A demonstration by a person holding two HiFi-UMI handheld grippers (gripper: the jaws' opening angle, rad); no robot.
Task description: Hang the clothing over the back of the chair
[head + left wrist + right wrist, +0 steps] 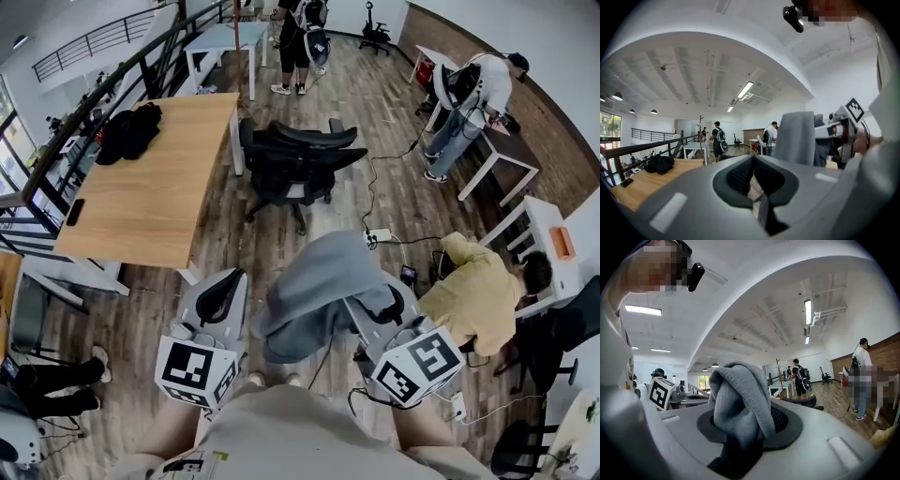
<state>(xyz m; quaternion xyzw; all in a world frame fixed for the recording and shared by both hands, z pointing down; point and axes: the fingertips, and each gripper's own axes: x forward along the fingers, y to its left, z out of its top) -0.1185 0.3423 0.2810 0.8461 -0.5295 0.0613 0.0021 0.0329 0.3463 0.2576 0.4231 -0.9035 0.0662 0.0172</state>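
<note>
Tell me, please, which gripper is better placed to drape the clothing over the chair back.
Right. The right gripper is already shut on the grey clothing and points toward the black chair ahead. The left gripper holds nothing, so it would first have to take the clothing.

Up and to the left of the fingers (pixel 217 298) of your left gripper (pixel 225 279), the wooden table (pixel 159 197) carries a black bundle (pixel 129 131) at its far left corner and a dark phone (pixel 75 211) at its left edge. Straight ahead of both sets of fingers the black office chair (pixel 298 164) stands on the plank floor (pixel 375 103). A white power strip (pixel 379 235) with its cables (pixel 370 192) lies on the floor just beyond your right gripper (pixel 389 305).
</note>
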